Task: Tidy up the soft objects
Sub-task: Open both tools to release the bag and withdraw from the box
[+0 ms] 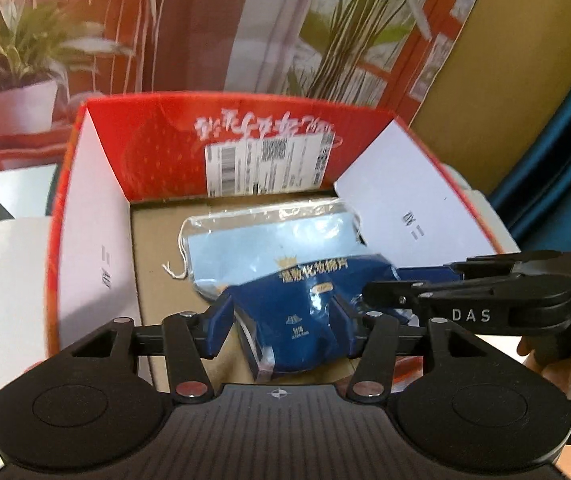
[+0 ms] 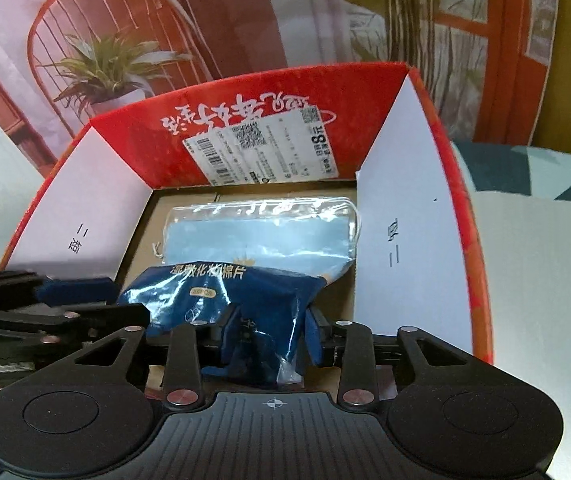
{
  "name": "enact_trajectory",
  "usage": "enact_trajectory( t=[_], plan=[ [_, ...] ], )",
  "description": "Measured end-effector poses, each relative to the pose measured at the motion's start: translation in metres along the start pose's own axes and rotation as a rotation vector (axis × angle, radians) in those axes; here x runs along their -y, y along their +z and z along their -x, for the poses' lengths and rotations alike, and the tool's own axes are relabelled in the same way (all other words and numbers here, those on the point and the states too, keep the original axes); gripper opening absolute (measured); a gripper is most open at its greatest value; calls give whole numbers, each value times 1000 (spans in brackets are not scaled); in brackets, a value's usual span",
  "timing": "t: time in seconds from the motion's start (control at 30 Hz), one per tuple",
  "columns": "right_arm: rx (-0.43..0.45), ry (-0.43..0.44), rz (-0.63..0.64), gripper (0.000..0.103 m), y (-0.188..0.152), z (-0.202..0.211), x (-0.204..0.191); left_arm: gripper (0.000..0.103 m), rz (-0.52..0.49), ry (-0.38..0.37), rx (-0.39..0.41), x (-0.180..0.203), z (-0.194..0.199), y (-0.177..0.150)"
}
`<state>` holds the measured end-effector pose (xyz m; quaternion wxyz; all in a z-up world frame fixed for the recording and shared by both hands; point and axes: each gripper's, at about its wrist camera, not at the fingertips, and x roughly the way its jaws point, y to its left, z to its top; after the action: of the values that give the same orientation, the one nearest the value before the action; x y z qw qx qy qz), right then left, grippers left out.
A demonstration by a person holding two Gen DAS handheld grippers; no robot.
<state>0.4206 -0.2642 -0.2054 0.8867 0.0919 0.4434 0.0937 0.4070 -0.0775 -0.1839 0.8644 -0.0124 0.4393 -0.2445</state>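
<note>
Two tools [image 1: 281, 326] [image 2: 271, 336] flank pouch [image 1: 305, 312], box [image 1: 97, 216] walls near.

The dark blue pouch [image 2: 221, 300] hides the near part of the pale blue mask pack [image 2: 257, 240] — the box's label print [image 2: 269, 148] is blurred

The left gripper [image 1: 281, 320] and the right gripper [image 2: 273, 336] tilt downward side by side, left jaws parted, right jaws narrower.
</note>
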Motion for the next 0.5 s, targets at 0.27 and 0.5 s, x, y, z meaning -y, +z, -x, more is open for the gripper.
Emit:
enact_trajectory(
  t=[0.27, 0.5],
  plan=[
    [186, -21, 78, 51, -13, 56, -9, 55, -49, 93, 143, 11, 57, -17],
    [314, -18, 140, 82, -47, 108, -15, 71, -82, 145, 244, 23, 107, -50]
  ],
)
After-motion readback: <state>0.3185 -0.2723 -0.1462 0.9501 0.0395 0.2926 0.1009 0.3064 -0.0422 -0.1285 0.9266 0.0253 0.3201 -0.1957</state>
